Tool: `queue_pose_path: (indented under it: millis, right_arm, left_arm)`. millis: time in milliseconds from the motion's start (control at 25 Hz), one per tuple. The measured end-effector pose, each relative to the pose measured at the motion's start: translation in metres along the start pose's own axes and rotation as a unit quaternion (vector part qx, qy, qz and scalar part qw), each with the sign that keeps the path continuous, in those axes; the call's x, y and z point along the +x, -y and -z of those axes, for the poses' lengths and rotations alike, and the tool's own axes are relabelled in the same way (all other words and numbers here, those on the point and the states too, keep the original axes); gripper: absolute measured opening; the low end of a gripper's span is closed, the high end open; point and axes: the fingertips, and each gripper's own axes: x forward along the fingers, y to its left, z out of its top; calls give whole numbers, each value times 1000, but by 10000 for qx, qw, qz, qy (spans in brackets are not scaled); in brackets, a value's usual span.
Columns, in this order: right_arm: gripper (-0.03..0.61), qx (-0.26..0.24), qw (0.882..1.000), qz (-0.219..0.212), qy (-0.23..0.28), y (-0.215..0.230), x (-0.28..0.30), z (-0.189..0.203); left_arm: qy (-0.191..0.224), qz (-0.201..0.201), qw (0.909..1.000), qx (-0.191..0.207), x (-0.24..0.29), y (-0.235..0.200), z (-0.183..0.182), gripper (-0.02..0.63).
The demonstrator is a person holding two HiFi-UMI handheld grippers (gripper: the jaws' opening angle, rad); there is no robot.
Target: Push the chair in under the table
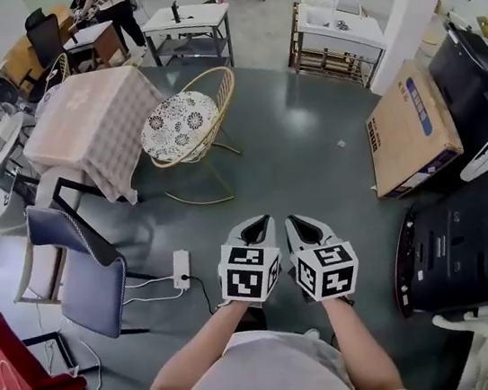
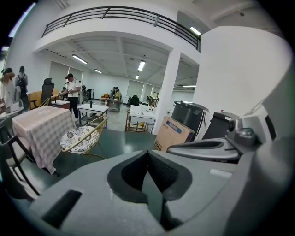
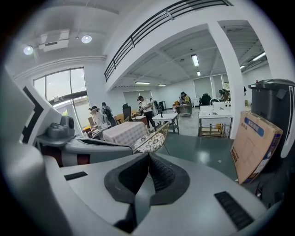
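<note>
A rattan chair [image 1: 187, 121] with a patterned round cushion stands on the dark floor, just right of the table [image 1: 88, 122] with the checked cloth, and is not tucked under it. My left gripper [image 1: 254, 225] and right gripper [image 1: 297, 221] are held side by side near my body, well short of the chair, both shut and holding nothing. In the left gripper view the shut gripper [image 2: 148, 153] points between the chair [image 2: 82, 138] and a box. In the right gripper view the shut gripper [image 3: 148, 156] points right at the chair [image 3: 152, 141], with the table [image 3: 123, 132] to its left.
A large cardboard box [image 1: 411, 124] leans at the right, with black bins [image 1: 470, 247] beside it. A blue-grey chair [image 1: 88, 276], a red bag [image 1: 22, 382] and a white power strip [image 1: 181, 269] lie at the left. White tables [image 1: 186, 21] and people stand at the back.
</note>
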Motion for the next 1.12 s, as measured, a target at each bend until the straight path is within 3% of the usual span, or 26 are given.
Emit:
queue_pose_path:
  millis: [200, 600, 1120]
  right_arm:
    - [5, 70, 9999, -65, -89, -23, 58, -30]
    - [5, 27, 9997, -231, 23, -34, 127, -76]
    - [5, 41, 9992, -392, -117, 9, 184, -94]
  left_arm:
    - [-2, -98, 9999, -141, 8, -67, -30, 5]
    - [131, -58, 9998, -128, 32, -129, -74, 5]
    - [-1, -216, 9995, -231, 97, -156, -96, 5]
